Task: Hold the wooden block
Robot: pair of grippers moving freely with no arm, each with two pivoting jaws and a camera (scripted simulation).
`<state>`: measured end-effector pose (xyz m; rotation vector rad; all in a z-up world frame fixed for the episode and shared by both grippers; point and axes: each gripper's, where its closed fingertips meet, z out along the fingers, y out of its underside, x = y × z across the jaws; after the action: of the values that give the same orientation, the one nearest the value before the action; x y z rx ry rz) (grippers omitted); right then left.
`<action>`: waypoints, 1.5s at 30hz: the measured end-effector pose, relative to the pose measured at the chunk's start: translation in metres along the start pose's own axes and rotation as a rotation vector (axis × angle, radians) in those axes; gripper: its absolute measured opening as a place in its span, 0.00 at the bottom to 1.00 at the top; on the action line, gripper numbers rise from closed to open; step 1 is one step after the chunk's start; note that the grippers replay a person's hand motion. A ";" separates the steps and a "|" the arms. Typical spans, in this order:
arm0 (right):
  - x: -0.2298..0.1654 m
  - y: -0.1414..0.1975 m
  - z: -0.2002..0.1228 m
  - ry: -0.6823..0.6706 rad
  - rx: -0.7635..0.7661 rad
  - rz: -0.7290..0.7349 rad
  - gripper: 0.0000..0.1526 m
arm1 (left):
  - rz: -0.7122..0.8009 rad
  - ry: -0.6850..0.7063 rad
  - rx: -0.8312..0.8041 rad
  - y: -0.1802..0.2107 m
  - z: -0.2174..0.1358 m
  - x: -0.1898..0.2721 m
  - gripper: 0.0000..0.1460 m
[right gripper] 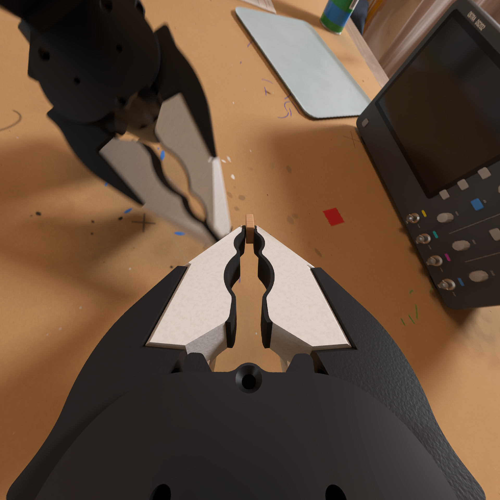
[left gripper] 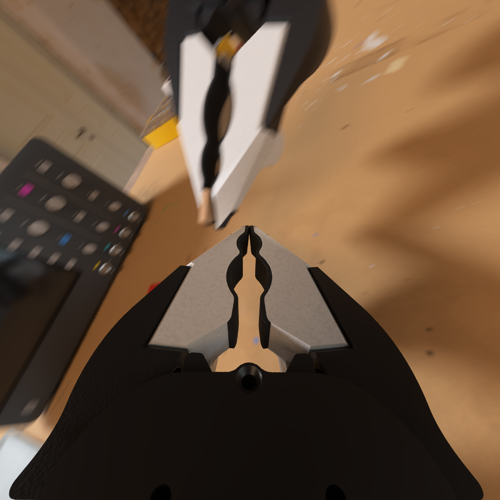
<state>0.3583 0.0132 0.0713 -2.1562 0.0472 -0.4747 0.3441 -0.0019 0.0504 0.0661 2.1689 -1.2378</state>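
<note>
Done: the right gripper [right gripper: 249, 230] is pinching the small wooden block [right gripper: 249, 228] at its fingertips, up above the counter [right gripper: 297, 270].
Left gripper [left gripper: 249, 228]: its fingers are pressing together on nothing, just beside.
Left: keeping hold.

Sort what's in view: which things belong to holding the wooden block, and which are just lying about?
Job in hand:
- wooden block, pinched at the fingertips
- right gripper, shut on it
- left gripper, shut, empty

Lying about:
- oscilloscope
- grey mat
- red square
- blue-green can
</note>
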 end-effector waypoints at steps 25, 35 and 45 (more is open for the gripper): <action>-0.002 -0.037 -0.021 -0.409 0.425 0.464 0.03 | -0.654 0.211 0.399 -0.023 -0.038 -0.035 0.00; -0.016 -0.012 -0.008 -0.366 0.184 0.332 0.03 | -0.542 0.230 0.140 0.000 -0.027 -0.015 0.00; -0.024 0.014 0.002 -0.230 0.026 0.259 0.03 | -0.556 0.311 -0.040 0.016 -0.017 0.006 0.00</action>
<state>0.3385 0.0108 0.0514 -2.1279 0.1886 -0.0772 0.3358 0.0185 0.0412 -0.4143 2.5833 -1.5651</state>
